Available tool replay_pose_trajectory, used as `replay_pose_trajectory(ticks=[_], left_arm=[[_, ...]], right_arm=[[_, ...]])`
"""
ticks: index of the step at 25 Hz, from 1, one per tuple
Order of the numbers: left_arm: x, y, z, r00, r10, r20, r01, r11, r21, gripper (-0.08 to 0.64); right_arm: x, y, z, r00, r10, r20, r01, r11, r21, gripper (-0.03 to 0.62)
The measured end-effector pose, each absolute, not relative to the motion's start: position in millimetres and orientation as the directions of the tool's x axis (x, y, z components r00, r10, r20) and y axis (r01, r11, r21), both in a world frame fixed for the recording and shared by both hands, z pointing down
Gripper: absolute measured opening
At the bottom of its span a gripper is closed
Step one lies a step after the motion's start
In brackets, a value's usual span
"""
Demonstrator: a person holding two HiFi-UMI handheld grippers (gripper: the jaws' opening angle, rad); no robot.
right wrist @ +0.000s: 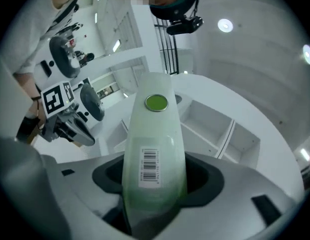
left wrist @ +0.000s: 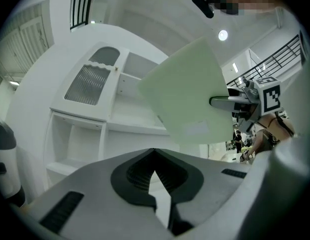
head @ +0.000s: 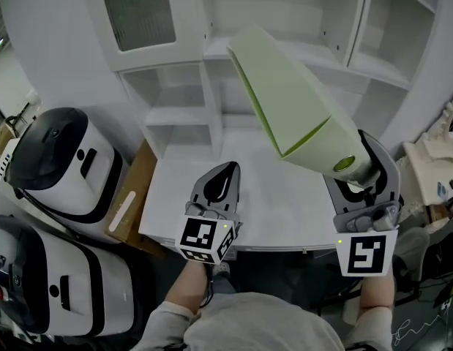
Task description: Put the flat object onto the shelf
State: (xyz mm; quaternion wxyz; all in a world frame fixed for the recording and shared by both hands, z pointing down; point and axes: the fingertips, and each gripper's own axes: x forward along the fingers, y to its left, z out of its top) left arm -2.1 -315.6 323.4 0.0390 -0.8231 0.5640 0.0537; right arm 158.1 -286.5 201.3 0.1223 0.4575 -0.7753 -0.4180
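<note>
The flat object (head: 285, 101) is a pale green, slim case with a brighter green seam along its edge. In the right gripper view its narrow end carries a round green button (right wrist: 156, 103) and a white barcode label (right wrist: 150, 166). It is in the air above the right half of the white table (head: 285, 210), touching nothing but the tongs. Its broad end slants up and away toward the table's far edge, where the white shelf unit (head: 182, 115) stands.

The right gripper (head: 360, 170) is above the table's near right corner. It points about level toward the shelf unit, its marker cube facing the head camera. Its 2 jaws stand wide and clamp the case's narrow end, 1 on each broad face.

The left gripper (head: 225, 178) is above the middle of the table's near edge and also points toward the shelf unit, well apart from the case. Its 2 jaw tips appear to meet, though the view is tight, and nothing sits between them.
</note>
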Motion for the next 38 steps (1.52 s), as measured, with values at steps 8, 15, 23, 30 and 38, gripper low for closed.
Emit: replay_pose_trajectory(ticks=[8,15,23,30,38], left_arm=[[-23.0,-334.7,313.5,0.375,-0.914,-0.156,-0.926,-0.378,-0.008,0.012],[-41.9,-355.0,311.9,0.39,-0.907,-0.159,-0.919,-0.393,-0.009,0.012],[-67.5,-376.4,318.6,0.4,-0.904,-0.15,-0.914,-0.405,0.003,0.012],[-88.4,-398.0,325.4,0.415,-0.899,-0.138,-0.907,-0.421,0.012,0.012],[-105.6,-421.7,330.0,0.427,-0.895,-0.126,-0.901,-0.434,0.025,0.012]], right_arm=[[136.3,-314.0,157.7,-0.527,-0.827,-0.194,-0.402,0.042,0.915,0.282],[109.8,-368.4,157.4,-0.48,-0.868,-0.129,-0.22,-0.023,0.975,0.282],[81.1,-420.7,171.6,-0.446,-0.892,-0.075,-0.144,-0.011,0.99,0.282],[62.4,-460.7,190.8,-0.401,-0.916,-0.022,-0.05,-0.002,0.999,0.285],[48.8,-503.7,194.0,-0.365,-0.931,0.009,-0.01,0.013,1.0,0.285]])
